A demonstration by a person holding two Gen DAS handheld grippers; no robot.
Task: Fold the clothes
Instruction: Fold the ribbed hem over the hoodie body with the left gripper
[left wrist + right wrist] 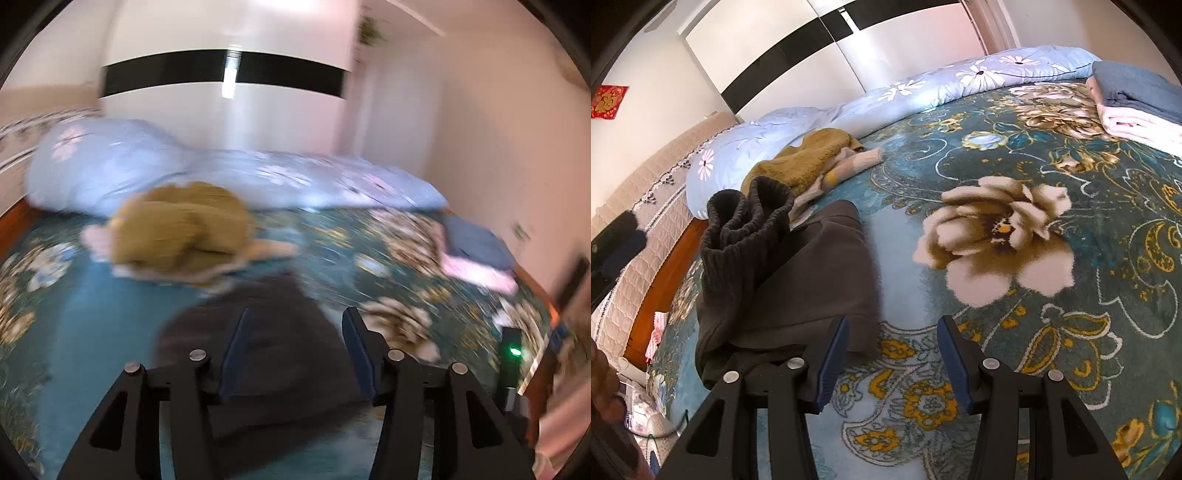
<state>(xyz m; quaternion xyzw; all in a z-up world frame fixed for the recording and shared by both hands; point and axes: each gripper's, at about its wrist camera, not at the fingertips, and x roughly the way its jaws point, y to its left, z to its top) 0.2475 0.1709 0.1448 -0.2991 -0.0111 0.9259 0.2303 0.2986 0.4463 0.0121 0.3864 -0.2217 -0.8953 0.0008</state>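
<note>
Both jaws stand apart and empty above the dark garment (798, 280), mustard clothes (809, 158) heaped beyond.

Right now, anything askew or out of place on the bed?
The dark garment isn't flat: its ribbed part stands bunched upright at the far end. Behind it the mustard garment lies crumpled. The folded stack looks tidy.
</note>
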